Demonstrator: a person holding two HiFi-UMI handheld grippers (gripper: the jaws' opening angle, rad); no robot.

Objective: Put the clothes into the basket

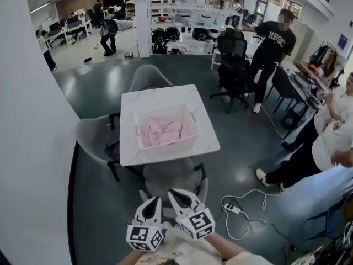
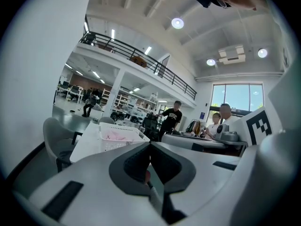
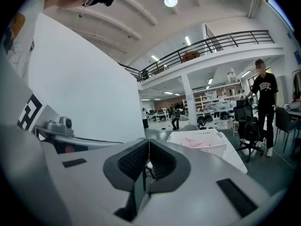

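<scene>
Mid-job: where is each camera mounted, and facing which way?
Head view: on the head, looking down at table, basket; left tool, right tool show, bottom.
Left gripper view: on left tool, along its shut jaws toward the basket.
Right gripper view: on right tool, along its shut jaws toward the basket.
Shared: the basket, in all three.

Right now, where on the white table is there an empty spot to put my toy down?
Bare strips of the table run behind the basket at the far edge and along its left and right sides. The near edge, in front of the basket, is the tightest. The basket itself holds pink clothes.
</scene>
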